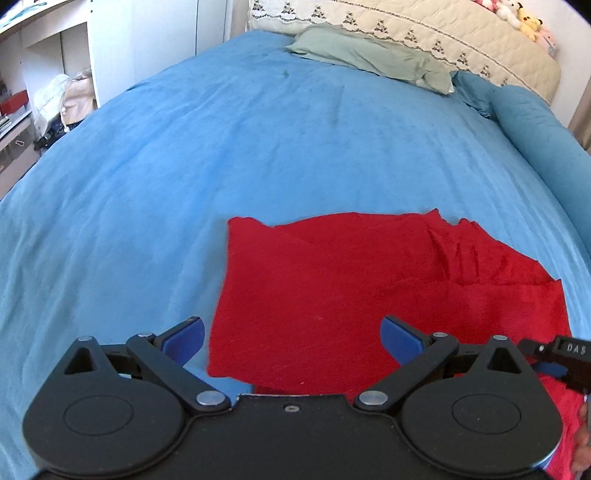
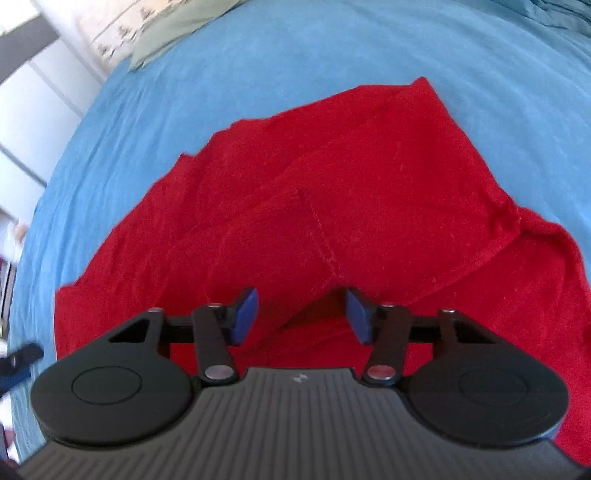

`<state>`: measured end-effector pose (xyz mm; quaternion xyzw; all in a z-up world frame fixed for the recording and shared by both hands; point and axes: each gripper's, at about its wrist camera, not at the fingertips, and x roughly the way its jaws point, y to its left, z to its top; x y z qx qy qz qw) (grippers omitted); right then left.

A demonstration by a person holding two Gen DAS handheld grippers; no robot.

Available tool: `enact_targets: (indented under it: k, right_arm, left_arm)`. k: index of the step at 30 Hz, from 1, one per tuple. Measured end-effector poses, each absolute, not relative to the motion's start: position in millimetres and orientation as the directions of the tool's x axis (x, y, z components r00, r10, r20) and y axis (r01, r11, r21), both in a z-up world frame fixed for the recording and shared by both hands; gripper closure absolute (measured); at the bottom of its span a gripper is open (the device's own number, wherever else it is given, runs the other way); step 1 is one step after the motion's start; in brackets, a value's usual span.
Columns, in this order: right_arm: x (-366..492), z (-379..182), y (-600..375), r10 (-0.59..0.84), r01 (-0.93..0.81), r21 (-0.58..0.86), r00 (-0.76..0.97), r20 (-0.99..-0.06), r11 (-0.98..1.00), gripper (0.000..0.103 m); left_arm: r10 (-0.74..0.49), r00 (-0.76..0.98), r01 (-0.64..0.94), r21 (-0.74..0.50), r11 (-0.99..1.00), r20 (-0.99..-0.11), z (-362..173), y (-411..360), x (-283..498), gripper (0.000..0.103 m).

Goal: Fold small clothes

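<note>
Both grippers hang over a red garment [image 1: 332, 295] on a blue bed [image 1: 184, 166].

Red cloth lies flat on the bedspread, partly folded, with a layer turned over its upper part and a stitched seam [image 2: 321, 236] showing in the right wrist view. Over its near left edge, the left gripper [image 1: 291, 341] has its blue-padded fingers [image 1: 184, 339] spread wide, holding nothing; one pad is above the blue cover, the other above the cloth. Above the cloth's near middle, the right gripper [image 2: 301, 315] is open at a moderate gap, also holding nothing. Farther up the bed lie a pale green pillow [image 1: 373, 55] and a cream quilted headboard [image 1: 424, 33], with plush toys [image 1: 524, 18] at the far right corner.
</note>
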<state>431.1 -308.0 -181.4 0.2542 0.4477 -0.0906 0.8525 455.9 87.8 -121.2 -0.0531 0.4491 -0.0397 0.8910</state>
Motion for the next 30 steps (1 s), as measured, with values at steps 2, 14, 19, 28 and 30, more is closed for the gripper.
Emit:
enact_targets:
  k: [2, 14, 19, 28, 30]
  right_arm:
    - [433, -180, -306, 0.058, 0.383, 0.346, 0.595, -0.801, 0.856, 0.052]
    - [439, -120, -288, 0.026, 0.221, 0.254, 0.705, -0.709, 0.942, 0.083]
    - [435, -80, -312, -0.023, 0.206, 0.215, 0.771, -0.636, 0.955, 0.083]
    - [425, -130, -367, -0.156, 0.291, 0.08, 0.703, -0.693, 0.953, 0.083]
    - [426, -144, -375, -0.163, 0.305, 0.077, 0.687, -0.708, 0.949, 0.083]
  left_arm:
    - [-0.12, 0.591, 0.028, -0.128, 0.991, -0.798, -120, 92, 454, 0.0]
    - [-0.118, 0.583, 0.031, -0.122, 0.992, -0.804, -112, 102, 450, 0.0]
    - [-0.122, 0.584, 0.038, -0.123, 0.992, -0.803, -114, 92, 449, 0.0]
    - [-0.144, 0.572, 0.092, -0.112, 0.99, -0.807, -126, 57, 454, 0.0]
    - [-0.149, 0.57, 0.11, -0.104, 0.988, -0.808, -128, 49, 456, 0.0]
